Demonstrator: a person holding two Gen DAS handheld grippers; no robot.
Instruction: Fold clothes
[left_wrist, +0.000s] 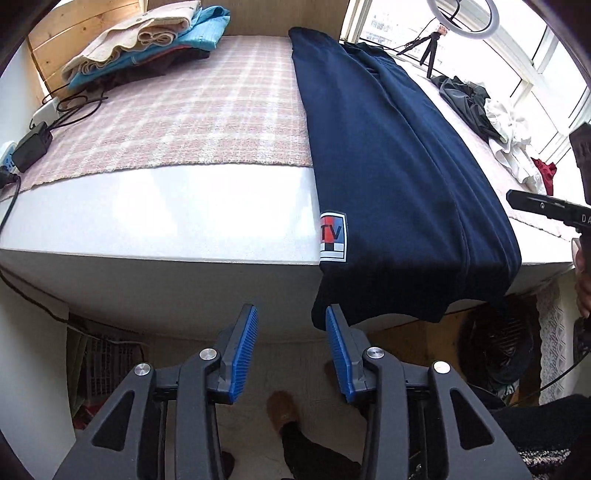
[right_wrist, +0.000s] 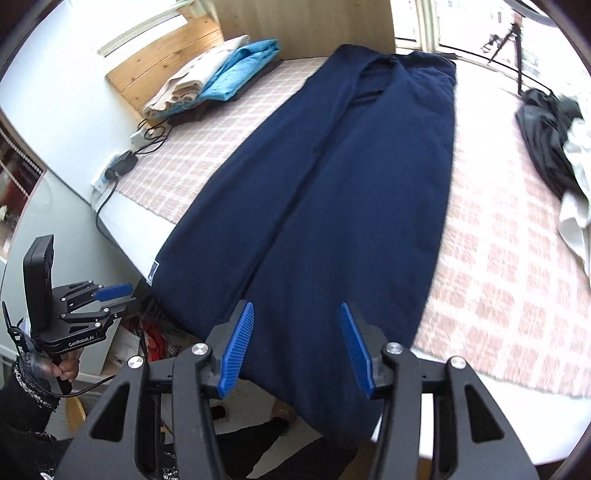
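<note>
1. A long navy blue folded garment (right_wrist: 332, 177) lies lengthwise on the pink checked bedcover (right_wrist: 517, 295), its near end hanging over the white bed edge (left_wrist: 166, 229).
2. The left gripper (left_wrist: 291, 325) hangs partly open and empty beside that hanging end.
3. The right gripper (right_wrist: 297, 328) is half open above the hem, gripping nothing.
4. A stack of folded beige and blue clothes (left_wrist: 147, 44) sits by the headboard; a heap of dark and white clothes (right_wrist: 554, 140) lies to the right.
</note>
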